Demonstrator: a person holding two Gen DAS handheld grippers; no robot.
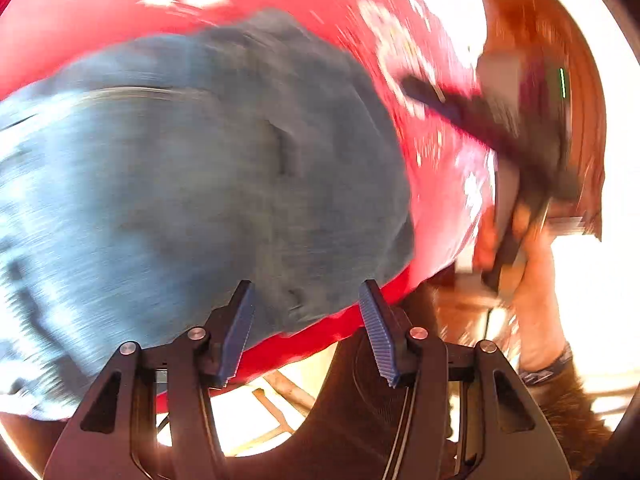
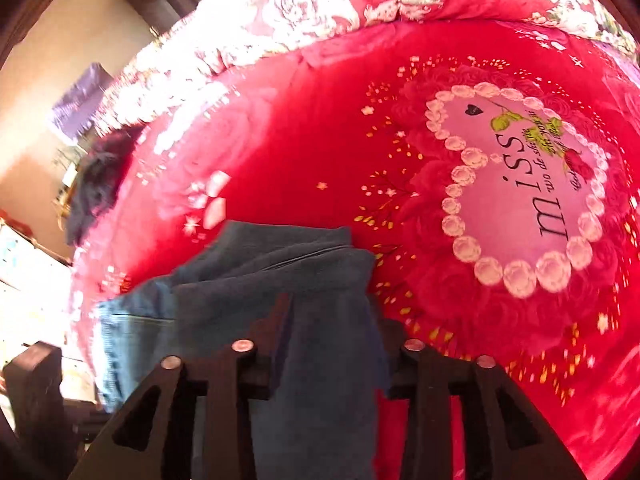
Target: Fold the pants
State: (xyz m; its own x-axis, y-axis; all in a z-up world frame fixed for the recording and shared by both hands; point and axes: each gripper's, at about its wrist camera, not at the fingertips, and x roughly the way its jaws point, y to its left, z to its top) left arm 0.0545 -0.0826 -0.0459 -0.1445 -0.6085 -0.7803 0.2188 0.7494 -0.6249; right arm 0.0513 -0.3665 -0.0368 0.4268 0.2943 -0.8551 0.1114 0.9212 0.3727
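Denim pants, blue and already bunched into layers, lie on a red blanket near the bed's near edge. In the left wrist view they fill most of the picture, though motion blur smears the seams and folds. In the right wrist view the stacked layers run from a paler stitched seam at the left to a folded edge farther in.

Cloth rises between the right gripper's fingers and drapes toward the camera, covering the pads. The fingers look clamped on a layer of the pants, most likely to carry that layer over the rest of the garment. Lifting by one edge would let the fabric hang straight and lay down flat.

At the pants' near edge, the left gripper has its ribbed blue fingers apart with nothing between them. It seems placed either to pin the pile or to take a second hold.

Farther right in the left wrist view, the right hand grips its tool. A pink heart printed on the blanket lies far right, well apart from the pants.
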